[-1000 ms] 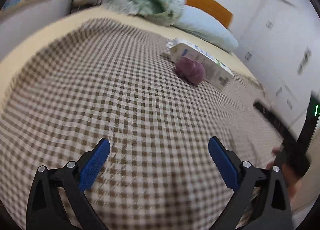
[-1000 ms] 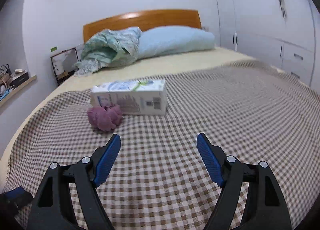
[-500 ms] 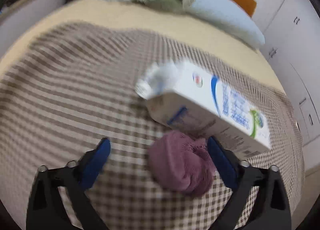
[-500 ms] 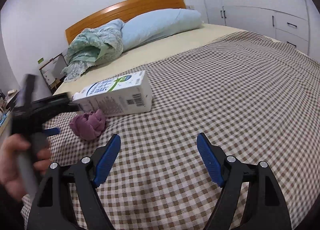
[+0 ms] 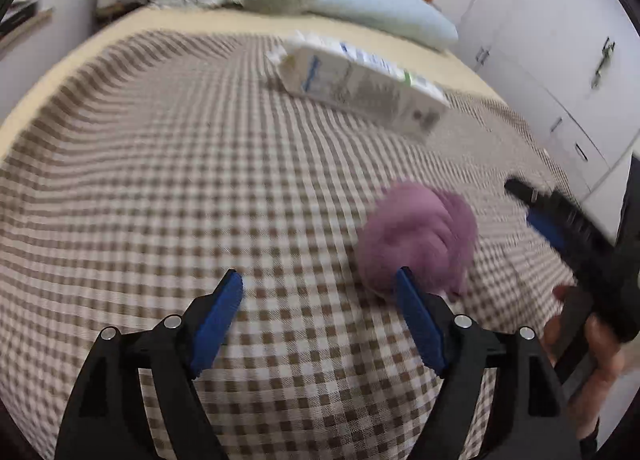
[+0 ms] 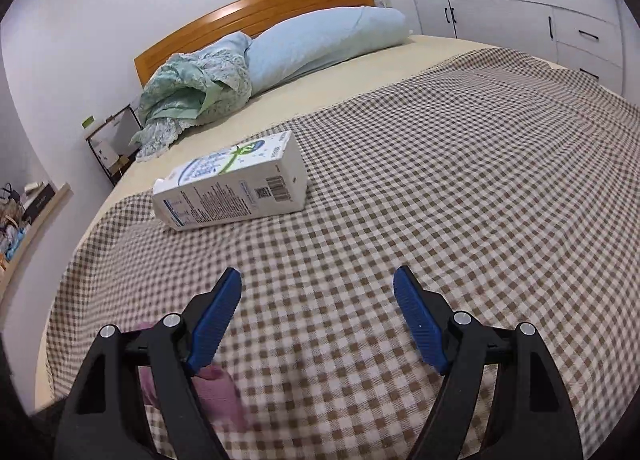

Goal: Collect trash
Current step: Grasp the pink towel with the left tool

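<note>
Purple and soft-looking, a crumpled wad (image 5: 416,236) lies on the brown-and-white checked blanket (image 5: 160,180) that covers the bed. In the left wrist view it sits just beyond the tip of the right-hand finger of the left gripper (image 5: 319,292), outside the gap between the fingers, and the picture is blurred there. The left gripper's jaws are opening and nothing is between them; only blanket shows in the gap.

A white carton (image 6: 232,186) with blue and green print lies on its side further up the blanket, apart from the wad, its barcode end turned toward the right wrist camera. Behind it are a pale blue pillow (image 6: 320,44), a bundle of green cloth (image 6: 196,92) and a wooden headboard (image 6: 256,8). White cupboards (image 6: 580,32) stand along the wall beyond the bed.

The right gripper (image 6: 318,292) hovers over bare blanket with its jaws wide apart and empty. In its own view a bit of the purple wad shows low at the left, behind its left finger. In the left wrist view the right gripper appears at the right edge, blurred, with the person's hand (image 5: 596,344) around its handle
</note>
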The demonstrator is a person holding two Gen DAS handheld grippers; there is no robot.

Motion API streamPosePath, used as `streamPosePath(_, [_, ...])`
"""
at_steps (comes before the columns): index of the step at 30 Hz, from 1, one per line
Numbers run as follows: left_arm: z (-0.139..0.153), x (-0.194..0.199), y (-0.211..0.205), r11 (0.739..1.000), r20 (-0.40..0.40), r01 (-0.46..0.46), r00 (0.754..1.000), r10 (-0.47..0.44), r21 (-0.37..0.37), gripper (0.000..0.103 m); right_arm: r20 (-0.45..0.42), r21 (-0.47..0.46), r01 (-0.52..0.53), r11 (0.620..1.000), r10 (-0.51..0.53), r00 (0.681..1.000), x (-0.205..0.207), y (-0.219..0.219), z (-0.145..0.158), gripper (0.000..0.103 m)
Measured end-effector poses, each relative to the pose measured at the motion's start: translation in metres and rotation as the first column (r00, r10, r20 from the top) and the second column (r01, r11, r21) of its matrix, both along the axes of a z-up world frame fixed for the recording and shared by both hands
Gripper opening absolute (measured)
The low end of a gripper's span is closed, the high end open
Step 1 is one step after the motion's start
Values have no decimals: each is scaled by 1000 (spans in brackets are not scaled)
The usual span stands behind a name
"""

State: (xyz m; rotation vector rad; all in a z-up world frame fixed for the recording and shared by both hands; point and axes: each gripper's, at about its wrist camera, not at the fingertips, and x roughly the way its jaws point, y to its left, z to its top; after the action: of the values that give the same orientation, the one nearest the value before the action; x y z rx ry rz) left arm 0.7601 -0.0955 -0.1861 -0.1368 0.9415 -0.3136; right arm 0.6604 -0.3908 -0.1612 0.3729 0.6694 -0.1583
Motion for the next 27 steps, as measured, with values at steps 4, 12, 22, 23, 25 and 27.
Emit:
streamPosePath(4, [7, -7, -23, 996, -91, 77, 993, -72, 49, 77, -12, 1, 27, 1000, -27, 1000, -8, -15, 2, 75])
streamPosePath(12, [-22, -21, -89, 975, -194, -192, 967, 167, -113, 76, -7, 131, 139, 982, -139, 990, -26, -70, 5, 75])
streamPosePath(22, [-32, 47, -125, 835, -290, -541, 819, 495, -104, 75, -4, 223, 199, 954, -203, 979, -40, -102, 4, 75])
streamPosePath(23, [-35, 59, -130, 803, -303, -590, 784, 542, -90, 72, -6, 226, 196, 954, -200, 980, -41, -103, 4, 75])
streamPosePath(25, [-36, 63, -126, 711, -310, -698, 697, 647, -88, 66, -4, 219, 189, 957, -193, 981, -42, -103, 6, 75])
streamPosePath(27, [-45, 82, -129, 669, -303, -742, 648, 699, -43, 24, 0, 219, 183, 959, -187, 982, -43, -104, 9, 75])
